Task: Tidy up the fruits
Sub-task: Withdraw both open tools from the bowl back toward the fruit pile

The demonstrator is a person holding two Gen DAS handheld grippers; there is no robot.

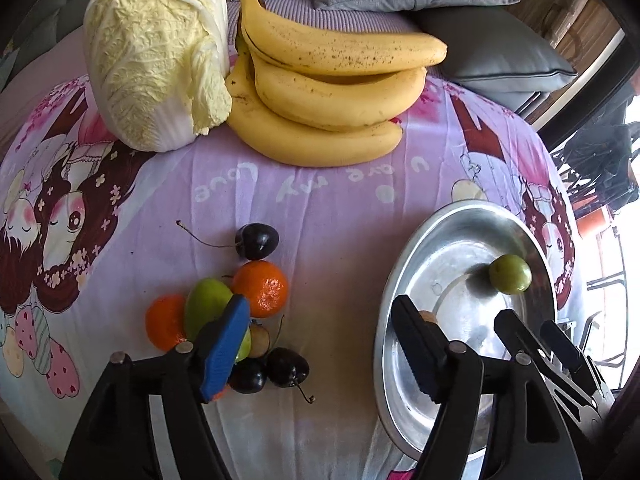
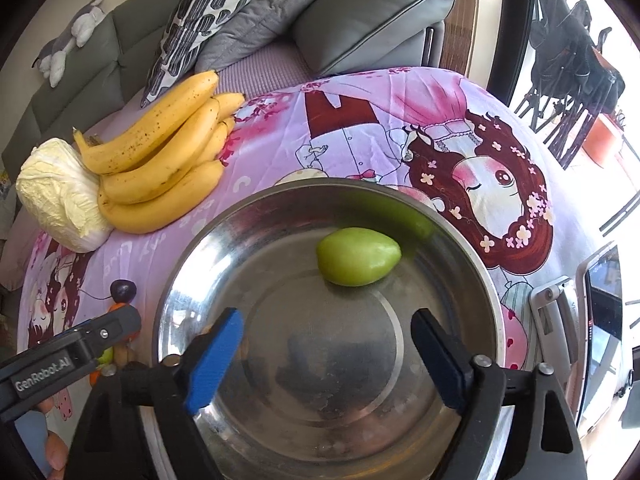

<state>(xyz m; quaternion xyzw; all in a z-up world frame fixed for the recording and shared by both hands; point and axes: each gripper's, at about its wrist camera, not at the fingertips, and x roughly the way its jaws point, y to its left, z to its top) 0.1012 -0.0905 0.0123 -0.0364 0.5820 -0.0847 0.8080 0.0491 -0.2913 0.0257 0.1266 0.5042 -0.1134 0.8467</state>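
Observation:
In the left wrist view my left gripper [image 1: 324, 344] stands open with nothing between its fingers. Its blue pad [image 1: 230, 344] hangs over a fruit pile on the cloth: two oranges [image 1: 262, 294], a green fruit [image 1: 206, 306] and several dark cherries [image 1: 288, 366]. Another dark cherry [image 1: 256, 242] lies apart behind the pile. To the right sits a steel bowl [image 1: 404, 292] holding one green fruit [image 1: 510, 284]. In the right wrist view my right gripper [image 2: 326, 354] is open and empty above the bowl [image 2: 188, 264], short of the green fruit [image 2: 358, 256].
A bunch of bananas [image 1: 332, 92] and a napa cabbage [image 1: 156, 52] lie at the far side of the pink cartoon-print cloth [image 1: 320, 196]. Grey cushions [image 2: 368, 20] and a sofa stand behind. A metal stand with a phone [image 2: 600, 320] sits right of the bowl.

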